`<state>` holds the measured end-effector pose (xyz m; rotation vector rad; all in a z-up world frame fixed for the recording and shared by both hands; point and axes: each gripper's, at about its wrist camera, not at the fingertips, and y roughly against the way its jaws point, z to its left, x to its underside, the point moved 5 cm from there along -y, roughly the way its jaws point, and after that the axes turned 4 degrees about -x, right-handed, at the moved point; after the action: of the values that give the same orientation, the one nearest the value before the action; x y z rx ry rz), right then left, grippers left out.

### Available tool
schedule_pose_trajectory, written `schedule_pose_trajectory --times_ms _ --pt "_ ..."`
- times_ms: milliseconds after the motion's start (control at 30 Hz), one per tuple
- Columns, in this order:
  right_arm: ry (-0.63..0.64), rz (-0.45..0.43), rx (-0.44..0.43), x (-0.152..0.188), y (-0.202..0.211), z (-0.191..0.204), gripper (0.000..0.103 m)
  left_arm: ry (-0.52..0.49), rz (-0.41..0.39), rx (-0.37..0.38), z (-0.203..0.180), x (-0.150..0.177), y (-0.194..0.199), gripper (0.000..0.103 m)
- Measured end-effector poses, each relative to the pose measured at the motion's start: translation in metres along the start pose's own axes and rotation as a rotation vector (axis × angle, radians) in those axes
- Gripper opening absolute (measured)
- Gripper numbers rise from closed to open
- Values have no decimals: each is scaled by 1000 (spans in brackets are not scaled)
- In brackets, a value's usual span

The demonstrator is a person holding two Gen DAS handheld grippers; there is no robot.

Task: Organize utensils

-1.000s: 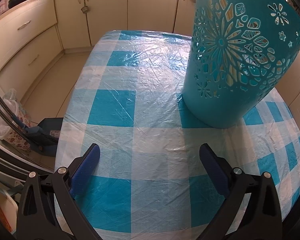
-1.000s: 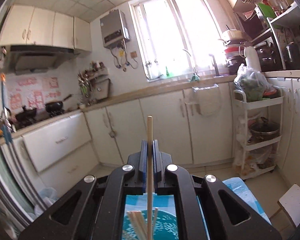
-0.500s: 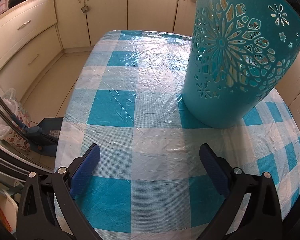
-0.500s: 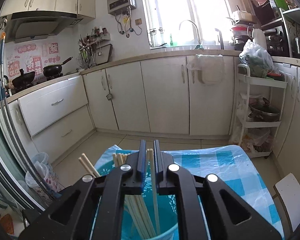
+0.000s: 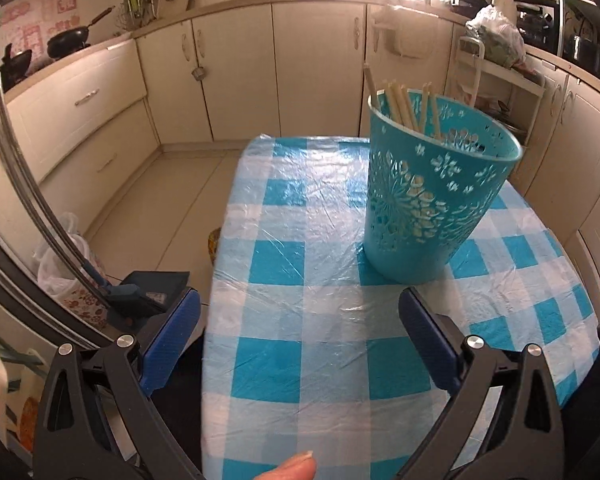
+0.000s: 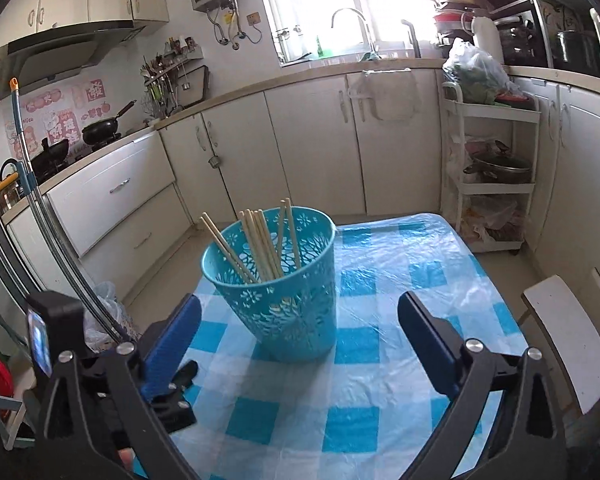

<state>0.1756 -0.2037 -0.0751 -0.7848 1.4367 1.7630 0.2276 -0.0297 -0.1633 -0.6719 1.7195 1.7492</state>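
A teal perforated basket [image 5: 428, 200] stands upright on the blue-and-white checked table [image 5: 308, 320]; it also shows in the right wrist view [image 6: 278, 288]. Several wooden chopsticks [image 6: 260, 248] stand inside it, their tips above the rim [image 5: 404, 104]. My left gripper [image 5: 300, 344] is open and empty, held back from the basket near the table's front left. My right gripper [image 6: 300, 344] is open and empty, pulled back above the table in front of the basket. The left gripper's body [image 6: 112, 392] shows at the lower left of the right wrist view.
Cream kitchen cabinets [image 6: 300, 140] run along the far wall. A white trolley [image 6: 492, 176] with pots stands right of the table. A white stool [image 6: 568, 336] is at the table's right edge. A mop handle [image 6: 40, 200] and bags [image 5: 64, 264] stand left.
The right gripper opened and let the chopstick drop into the basket, then pulled back and up. The left gripper drew back and tilted up, so the whole basket now shows.
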Motion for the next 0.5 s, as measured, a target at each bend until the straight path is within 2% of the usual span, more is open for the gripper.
schedule_pose_trajectory --times_ms 133,233,333,433,500 --pt "-5 13 41 9 37 12 96 37 -42 10 13 -9 53 95" --pt "12 -24 17 8 75 27 96 43 -35 23 21 -12 93 95" --pt "-20 -58 -11 9 114 40 96 20 -66 27 29 -11 133 95" --pt "-40 -53 -30 15 144 53 96 27 -41 12 40 -4 167 95" --pt "-45 -45 -47 21 161 61 96 26 -94 15 45 4 196 95"
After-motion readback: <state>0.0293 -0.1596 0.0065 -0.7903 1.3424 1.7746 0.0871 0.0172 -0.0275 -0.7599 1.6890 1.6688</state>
